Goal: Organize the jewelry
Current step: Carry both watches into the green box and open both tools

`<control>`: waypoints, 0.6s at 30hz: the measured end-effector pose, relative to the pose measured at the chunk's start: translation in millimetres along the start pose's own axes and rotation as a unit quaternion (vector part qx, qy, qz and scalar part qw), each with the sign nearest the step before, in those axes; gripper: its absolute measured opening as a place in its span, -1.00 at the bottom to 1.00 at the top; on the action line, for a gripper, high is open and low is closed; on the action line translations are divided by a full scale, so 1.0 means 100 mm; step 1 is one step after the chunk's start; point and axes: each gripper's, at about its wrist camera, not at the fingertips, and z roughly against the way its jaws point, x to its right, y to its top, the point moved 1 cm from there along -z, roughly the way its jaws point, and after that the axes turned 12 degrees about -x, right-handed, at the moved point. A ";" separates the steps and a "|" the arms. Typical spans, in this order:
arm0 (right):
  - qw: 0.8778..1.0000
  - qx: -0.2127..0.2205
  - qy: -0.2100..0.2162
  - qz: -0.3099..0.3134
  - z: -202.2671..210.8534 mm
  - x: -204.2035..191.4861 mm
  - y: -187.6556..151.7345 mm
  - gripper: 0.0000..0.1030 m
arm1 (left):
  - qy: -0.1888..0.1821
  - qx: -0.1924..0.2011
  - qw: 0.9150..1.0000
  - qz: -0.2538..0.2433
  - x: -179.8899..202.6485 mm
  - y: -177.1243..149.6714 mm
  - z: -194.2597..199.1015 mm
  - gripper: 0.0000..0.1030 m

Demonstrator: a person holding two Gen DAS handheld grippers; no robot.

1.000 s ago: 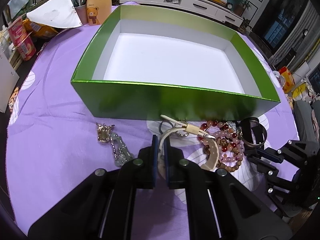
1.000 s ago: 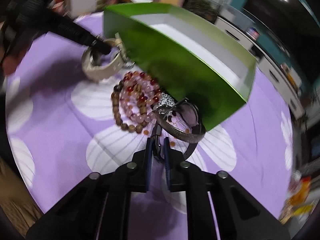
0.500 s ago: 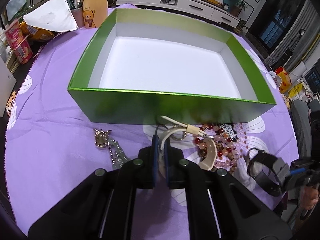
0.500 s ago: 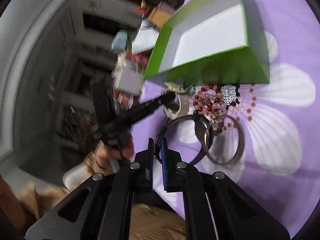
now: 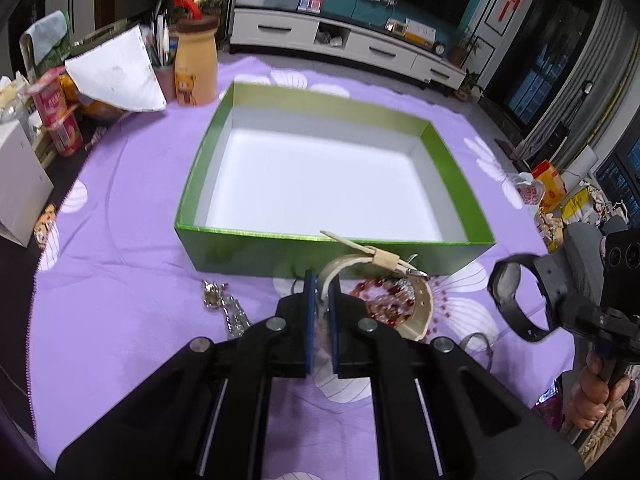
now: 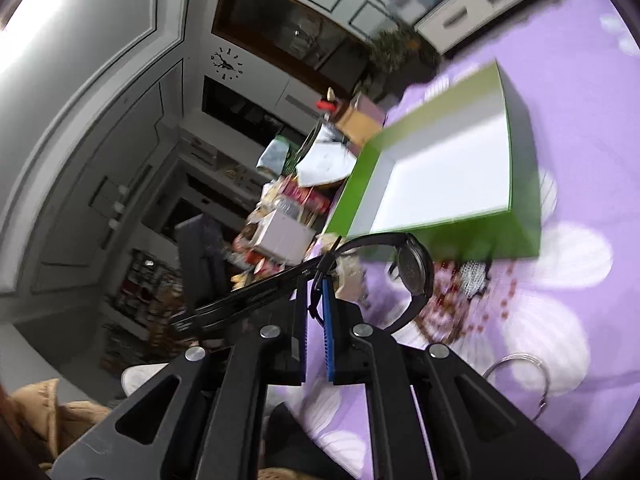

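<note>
An open green box [image 5: 456, 168] with a white inside stands on the purple flowered cloth; it also shows in the right wrist view [image 6: 524, 152]. My left gripper [image 5: 321, 280] is shut on a cream strap watch [image 5: 420, 308], held above the cloth just before the box's near wall. My right gripper [image 6: 317, 284] is shut on a black watch [image 6: 416, 268], lifted off the cloth; it shows at the right of the left wrist view [image 5: 516, 300]. Red and pink bead bracelets [image 5: 384, 300] lie under the cream watch. A silver trinket [image 5: 224, 308] lies to the left.
A thin silver bangle [image 6: 520, 380] lies on the cloth near my right gripper. A tan bear bottle [image 5: 196, 64], a pen cup, snack packets and a white carton [image 5: 20, 184] crowd the far left edge. The table edge runs along the right.
Both grippers have lifted with their watches. The right one has swung its black watch up off the bead pile and tilted; the silver bangle stayed on the cloth.
</note>
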 end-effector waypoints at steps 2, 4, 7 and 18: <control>0.999 0.013 -0.026 0.017 0.02 -0.06 0.07 -0.87 | 0.001 0.011 1.000 -0.002 0.01 0.03 0.10 -0.89; 0.998 0.024 -0.045 0.030 0.00 -0.11 0.14 -0.87 | 0.006 0.023 1.000 -0.003 0.02 0.07 0.21 -0.89; 0.995 0.042 -0.071 0.054 0.02 -0.21 0.24 -0.87 | 0.016 0.040 0.999 -0.002 0.03 0.15 0.35 -0.89; 0.978 0.062 -0.160 0.120 -0.21 -0.40 0.58 -0.87 | 0.055 0.084 0.995 0.010 -0.02 0.60 0.60 -0.89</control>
